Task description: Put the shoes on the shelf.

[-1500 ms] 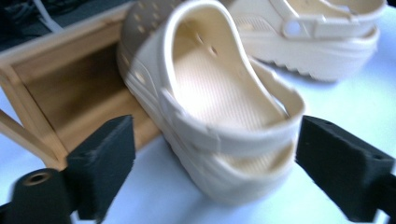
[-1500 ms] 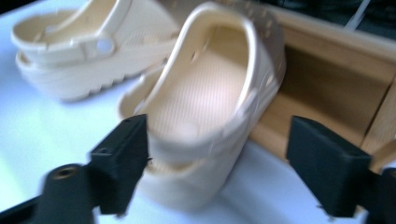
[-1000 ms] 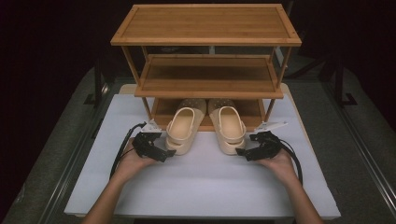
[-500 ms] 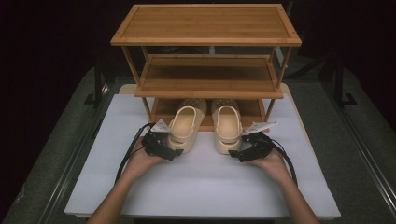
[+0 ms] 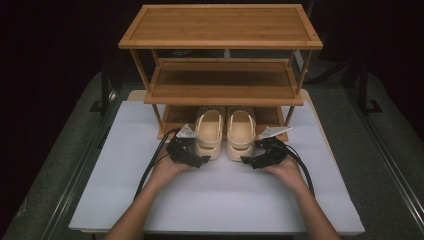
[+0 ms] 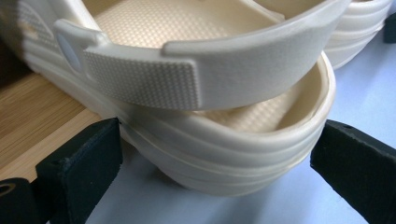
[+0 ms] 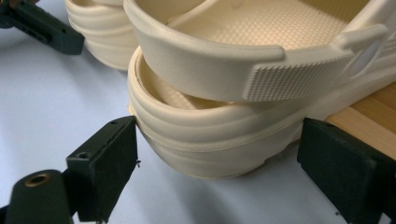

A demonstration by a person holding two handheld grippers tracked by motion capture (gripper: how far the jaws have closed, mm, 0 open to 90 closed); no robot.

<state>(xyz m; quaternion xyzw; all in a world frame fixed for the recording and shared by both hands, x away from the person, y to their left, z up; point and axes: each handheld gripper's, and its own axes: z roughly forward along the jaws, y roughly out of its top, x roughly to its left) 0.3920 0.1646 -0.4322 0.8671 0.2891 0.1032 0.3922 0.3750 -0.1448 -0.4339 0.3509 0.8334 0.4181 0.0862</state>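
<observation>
We have closed in on the pair of cream clogs over the last second: both hands have moved inward and forward, and the clogs now sit straighter and closer together, toes under the bottom shelf (image 5: 172,116) of the wooden rack (image 5: 220,25), heels out on the white surface (image 5: 100,165). Our left claw (image 5: 202,161) has its jaws apart around the heel of the left clog (image 5: 209,135), one jaw touching the sole's side; in the left gripper view that heel (image 6: 243,154) sits between the pads. Our right claw (image 5: 245,160) is likewise spread around the right clog (image 5: 240,135). We judge the shoes nearly stowed, needing one short push. The rack's posts stand just outside each hand, so sideways room is tight; behind us the surface lies open for drawing back.
</observation>
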